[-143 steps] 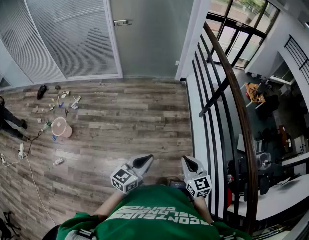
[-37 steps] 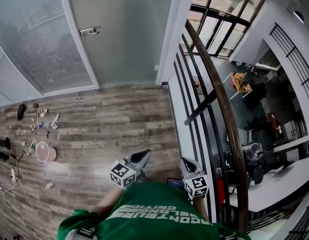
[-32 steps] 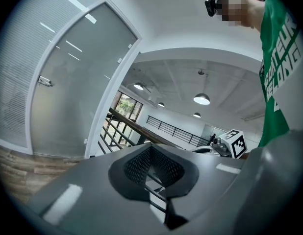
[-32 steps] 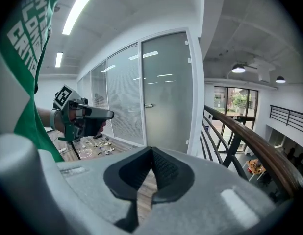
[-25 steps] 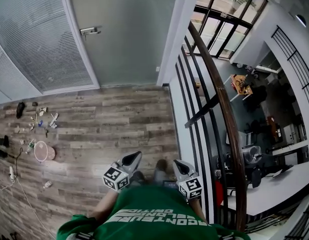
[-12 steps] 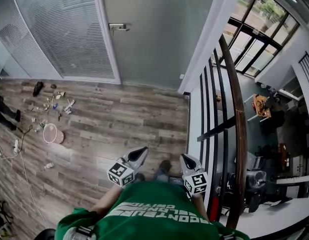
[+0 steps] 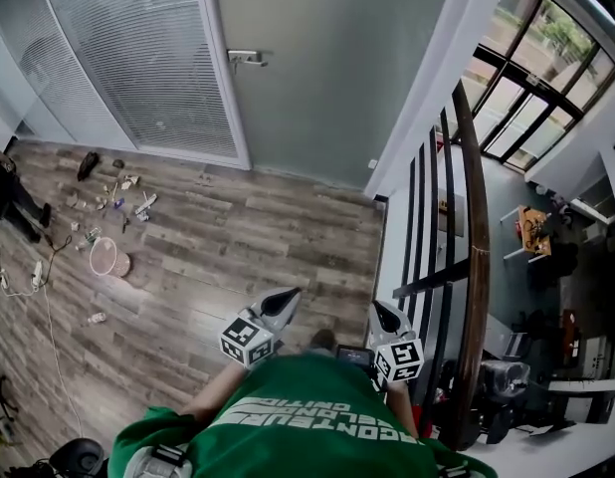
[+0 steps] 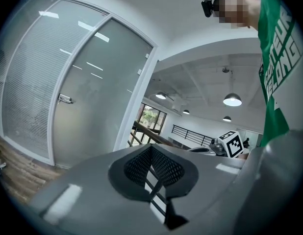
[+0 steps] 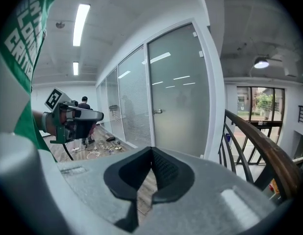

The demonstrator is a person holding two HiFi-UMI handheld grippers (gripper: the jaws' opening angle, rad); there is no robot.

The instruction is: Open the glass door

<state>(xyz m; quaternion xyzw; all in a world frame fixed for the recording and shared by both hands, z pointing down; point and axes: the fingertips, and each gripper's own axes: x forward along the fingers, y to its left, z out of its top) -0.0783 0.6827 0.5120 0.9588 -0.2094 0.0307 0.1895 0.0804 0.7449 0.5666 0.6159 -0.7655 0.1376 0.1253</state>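
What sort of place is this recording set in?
Probably an upper-floor office landing: a frosted glass door with a lever handle, a glazed partition with blinds, and a railing overlooking a furnished lower level.

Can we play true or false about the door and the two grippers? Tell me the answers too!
The door is shut. True.
The left gripper holds the handle. False: it is far from the handle and holds nothing.
The right gripper has its jaws together. True.
The railing stands left of the door. False: in the head view it stands to the right.
Small things lie on the floor. True.
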